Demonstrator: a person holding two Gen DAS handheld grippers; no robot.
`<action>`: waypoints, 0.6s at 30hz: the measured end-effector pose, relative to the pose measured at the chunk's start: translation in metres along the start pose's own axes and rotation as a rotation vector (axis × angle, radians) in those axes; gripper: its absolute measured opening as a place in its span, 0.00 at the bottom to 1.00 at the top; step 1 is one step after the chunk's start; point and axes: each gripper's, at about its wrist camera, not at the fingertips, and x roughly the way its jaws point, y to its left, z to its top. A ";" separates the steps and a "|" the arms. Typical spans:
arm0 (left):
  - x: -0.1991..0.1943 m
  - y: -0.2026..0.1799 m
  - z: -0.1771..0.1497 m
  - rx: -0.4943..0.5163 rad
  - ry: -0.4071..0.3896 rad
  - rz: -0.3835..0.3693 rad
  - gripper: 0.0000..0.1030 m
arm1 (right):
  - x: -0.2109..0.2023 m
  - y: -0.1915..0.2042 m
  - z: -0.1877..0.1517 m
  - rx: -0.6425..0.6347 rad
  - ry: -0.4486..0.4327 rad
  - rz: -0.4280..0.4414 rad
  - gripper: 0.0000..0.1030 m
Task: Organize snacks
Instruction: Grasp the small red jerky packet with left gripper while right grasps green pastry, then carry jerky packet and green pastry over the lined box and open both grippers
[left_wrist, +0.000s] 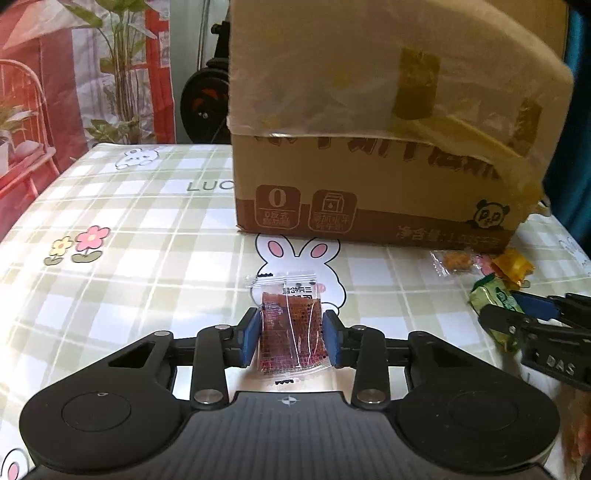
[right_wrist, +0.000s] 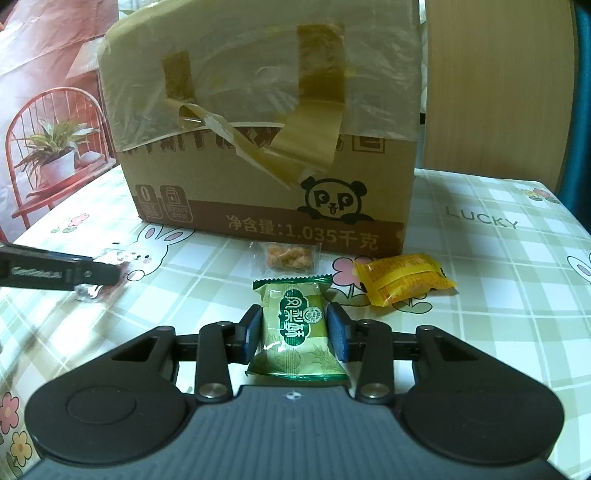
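Pick-up step: two snack packets clamped, cardboard box (right_wrist: 266, 155) at upper centre.
Left gripper (left_wrist: 291, 332) pinches red packet (left_wrist: 291, 328); right gripper (right_wrist: 295, 334) pinches green packet (right_wrist: 295, 328), both lower centre. Next, probably: lift, carry boxward.

Left gripper (left_wrist: 291, 334) points forward and down over the desk, blue pads (left_wrist: 248, 336) closed in against both sides of a red packet (left_wrist: 291, 332). Right gripper (right_wrist: 295, 332) has the same downward tilt, pads (right_wrist: 338, 332) pressing a green packet (right_wrist: 297, 332) from both sides. Seen from the left wrist, the right gripper sits near the desk's right edge.
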 end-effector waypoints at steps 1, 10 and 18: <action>-0.004 0.000 -0.002 0.001 -0.010 0.007 0.38 | 0.000 0.000 0.000 0.001 0.001 -0.001 0.40; -0.033 0.009 0.007 -0.024 -0.083 -0.008 0.38 | -0.020 -0.004 -0.001 0.048 -0.010 0.007 0.37; -0.058 0.011 0.019 -0.021 -0.158 -0.032 0.38 | -0.060 -0.010 0.003 0.112 -0.104 -0.009 0.37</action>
